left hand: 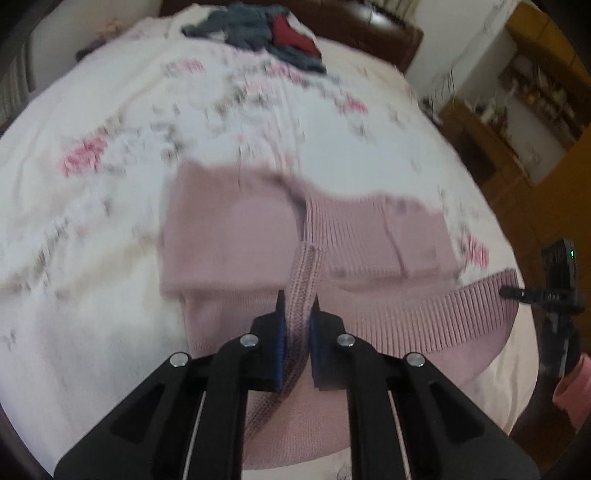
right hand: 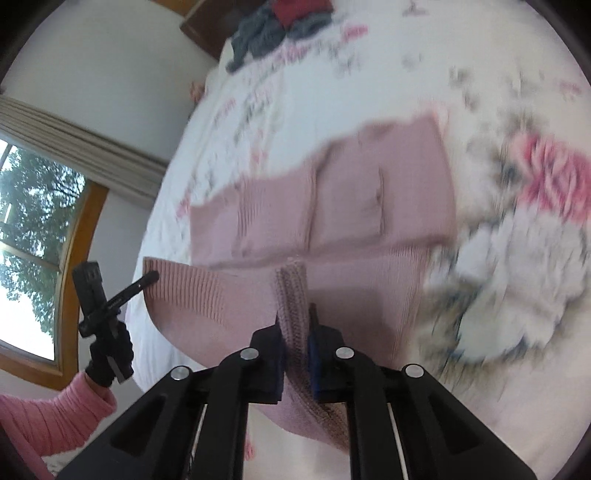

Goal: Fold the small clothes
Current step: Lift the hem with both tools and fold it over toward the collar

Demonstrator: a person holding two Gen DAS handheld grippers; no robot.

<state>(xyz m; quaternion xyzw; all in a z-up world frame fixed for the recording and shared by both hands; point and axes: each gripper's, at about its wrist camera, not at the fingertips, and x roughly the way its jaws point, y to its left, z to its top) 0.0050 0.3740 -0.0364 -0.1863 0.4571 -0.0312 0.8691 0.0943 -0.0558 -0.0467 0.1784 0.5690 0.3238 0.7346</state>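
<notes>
— Both tools, left (left hand: 298, 306) and right (right hand: 294, 317), are pinching the sweater's (left hand: 236, 236) ribbed hem?

— Yes, clamped shut, lifting it ahead over the bed (left hand: 92, 229), probably for folding.

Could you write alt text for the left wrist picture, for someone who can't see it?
A black claw pinches the ribbed edge of a pink knitted garment lying part-folded on a floral bedsheet. Dark and red clothes sit piled at the far end.

Pink knit sweater (left hand: 236, 229), partly folded on bed, ribbed hem lifted.
</notes>
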